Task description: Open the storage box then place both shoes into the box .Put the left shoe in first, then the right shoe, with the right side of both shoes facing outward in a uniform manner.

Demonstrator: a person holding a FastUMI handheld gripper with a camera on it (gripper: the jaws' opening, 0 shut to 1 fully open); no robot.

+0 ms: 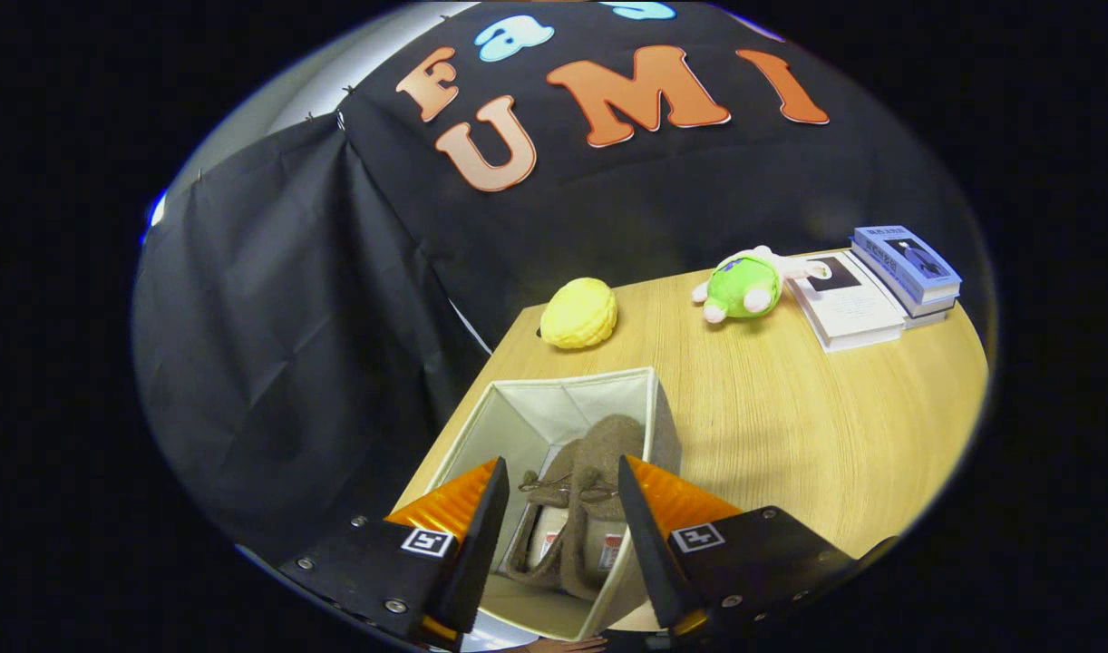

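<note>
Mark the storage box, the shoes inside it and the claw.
storage box [667,426]: gripper view, on its right outer wall.
shoes [599,444]: gripper view, on the toe end.
claw [561,503]: gripper view, midway between its open fingertips, above the shoes.

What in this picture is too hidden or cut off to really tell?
- Shoes in the storage box, gripper view: heels are hidden behind the open claw fingers; which sides face outward is unclear.
- Box's near end: covered by the claw.
- Books: cover print too small.
- Green plush toy: partly covers the white book.
</note>
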